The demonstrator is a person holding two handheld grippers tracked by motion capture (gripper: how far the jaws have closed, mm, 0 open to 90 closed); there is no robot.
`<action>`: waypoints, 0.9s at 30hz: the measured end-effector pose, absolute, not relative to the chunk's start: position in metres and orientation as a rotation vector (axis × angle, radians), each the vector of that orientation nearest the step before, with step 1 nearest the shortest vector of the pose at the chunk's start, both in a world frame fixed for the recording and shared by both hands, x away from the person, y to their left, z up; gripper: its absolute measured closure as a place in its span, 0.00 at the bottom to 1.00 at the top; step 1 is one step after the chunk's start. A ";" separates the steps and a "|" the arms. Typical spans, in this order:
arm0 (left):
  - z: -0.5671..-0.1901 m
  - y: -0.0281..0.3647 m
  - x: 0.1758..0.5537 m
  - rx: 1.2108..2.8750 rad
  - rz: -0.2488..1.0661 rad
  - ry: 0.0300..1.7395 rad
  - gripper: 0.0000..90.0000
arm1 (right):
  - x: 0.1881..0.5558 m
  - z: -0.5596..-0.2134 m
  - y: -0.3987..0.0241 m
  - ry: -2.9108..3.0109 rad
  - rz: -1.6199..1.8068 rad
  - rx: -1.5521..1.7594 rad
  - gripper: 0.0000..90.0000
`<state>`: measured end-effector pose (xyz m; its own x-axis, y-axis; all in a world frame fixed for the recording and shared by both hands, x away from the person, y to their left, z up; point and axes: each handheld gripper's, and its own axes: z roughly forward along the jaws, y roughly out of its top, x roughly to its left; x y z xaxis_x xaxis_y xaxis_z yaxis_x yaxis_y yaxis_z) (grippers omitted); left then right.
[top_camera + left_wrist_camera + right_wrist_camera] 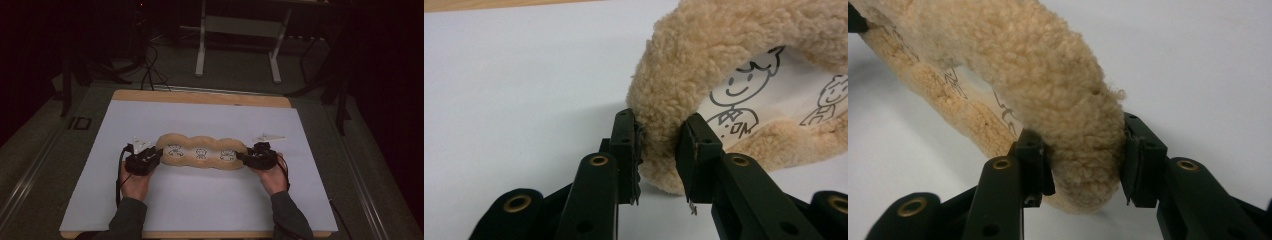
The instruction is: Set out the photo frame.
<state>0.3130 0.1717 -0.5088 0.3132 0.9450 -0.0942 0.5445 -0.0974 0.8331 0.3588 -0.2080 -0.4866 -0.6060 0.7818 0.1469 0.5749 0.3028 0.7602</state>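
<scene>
1. High view: left gripper sits at the left end of a long plush cushion lying near the middle of the white table mat.
2. Left gripper view: both jaws press into the fleece rim of the plush cushion at its rounded end; clamped on it, the pile dented between the pads.
3. Cushion reads as light, soft and squashy, not fragile or slippery; the fleece gives good bite. Best holds, I judge, are the thick end rims, as taken now. Held at one end alone it would probably sag.
4. Long axis runs left to right across the mat, printed cartoon panel facing up, ends pointing at each gripper.
5. Right gripper holds the right end; in the right gripper view its jaws straddle and squeeze the fleece rim, clamped likewise.
</scene>
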 end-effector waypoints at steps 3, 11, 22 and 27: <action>-0.510 0.173 0.314 1.758 0.604 1.333 0.80 | 0.360 -0.486 -0.208 2.323 1.190 1.241 0.66; -0.511 0.180 0.317 1.753 0.549 1.308 0.80 | 0.363 -0.488 -0.209 2.306 1.215 1.291 0.65; -0.508 0.176 0.314 1.755 0.516 1.329 0.80 | 0.364 -0.484 -0.213 2.343 1.193 1.310 0.67; -0.506 0.175 0.309 1.772 0.508 1.339 0.80 | 0.363 -0.484 -0.215 2.352 1.200 1.312 0.66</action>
<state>0.3095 0.1755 -0.5058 0.3481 0.9236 -0.1606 0.5851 -0.0802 0.8070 0.3631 -0.2153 -0.4841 -0.5890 0.7814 0.2061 0.6255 0.2792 0.7286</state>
